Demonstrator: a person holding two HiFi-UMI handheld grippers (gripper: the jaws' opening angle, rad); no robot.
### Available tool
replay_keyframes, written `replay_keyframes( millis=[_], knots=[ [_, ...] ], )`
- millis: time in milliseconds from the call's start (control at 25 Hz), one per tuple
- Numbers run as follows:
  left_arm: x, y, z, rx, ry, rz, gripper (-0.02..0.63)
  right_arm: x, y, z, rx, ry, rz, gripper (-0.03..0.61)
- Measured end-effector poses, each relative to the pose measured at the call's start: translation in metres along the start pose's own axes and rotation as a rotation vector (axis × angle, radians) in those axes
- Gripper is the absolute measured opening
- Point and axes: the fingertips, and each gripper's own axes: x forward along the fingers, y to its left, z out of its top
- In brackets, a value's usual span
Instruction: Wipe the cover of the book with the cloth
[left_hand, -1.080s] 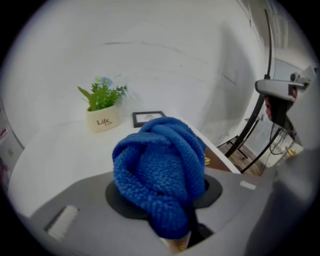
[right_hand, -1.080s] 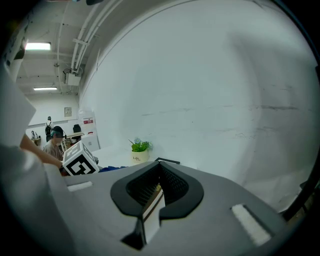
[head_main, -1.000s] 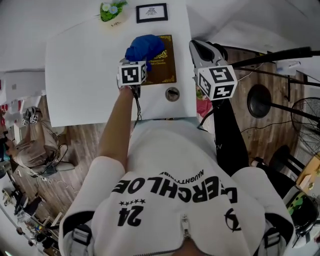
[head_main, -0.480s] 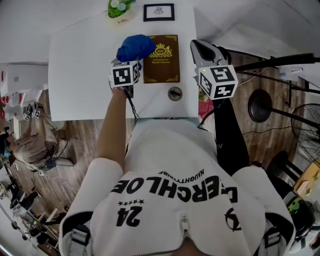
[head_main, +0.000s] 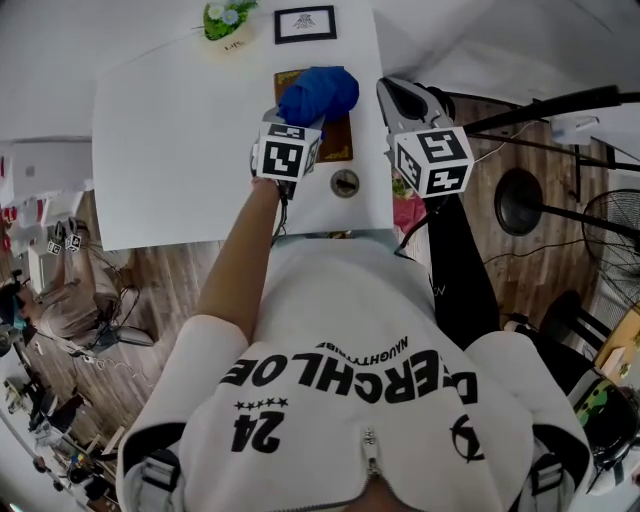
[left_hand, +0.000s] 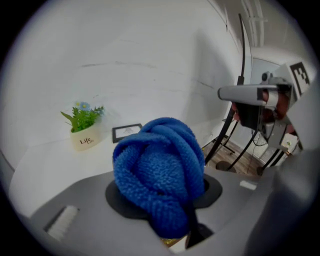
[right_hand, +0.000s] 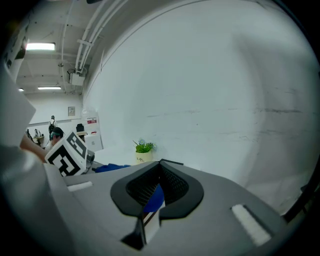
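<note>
The left hand-held gripper (left_hand: 165, 195) is clenched on a bunched blue cloth (left_hand: 159, 175), which bulges well out from between its jaws. In the head view the cloth (head_main: 318, 92) lies on the upper part of the brown, gold-trimmed book (head_main: 338, 142). The book lies flat toward the far right of the white tabletop (head_main: 180, 140), and only its lower edge and a strip at its top left corner show past the cloth.

The right hand-held gripper (right_hand: 160, 166) has its jaws closed together with nothing gripped between them. It sits at 3 o'clock from the book, over the tabletop's right edge and apart from the book.

A small round object (head_main: 345, 184) lies at 6 o'clock from the book. A black picture frame (head_main: 304, 24) stands at 12 o'clock from the book, and a potted plant (head_main: 222, 20) at 11 o'clock.
</note>
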Motion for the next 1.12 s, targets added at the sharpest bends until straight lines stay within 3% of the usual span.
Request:
replay_keyframes(
  millis=[160,480,960,1120],
  knots=[
    [0.018,-0.016,-0.039,-0.005,0.103,-0.028,0.229,-0.006,-0.002,-0.002,0.001,0.005,-0.01,0.002],
    [0.019,-0.012,-0.051,0.009,0.101,-0.008,0.229,-0.009,0.005,-0.002,-0.01,0.002,0.005,0.002],
    [-0.033,0.075,-0.095,-0.189,0.138,0.207,0.229,0.004,0.03,0.007,-0.022,-0.02,0.063,0.003],
    [-0.044,0.087,-0.115,-0.214,0.174,0.244,0.229,0.007,0.037,0.009,-0.024,-0.026,0.078,0.002]
  ],
)
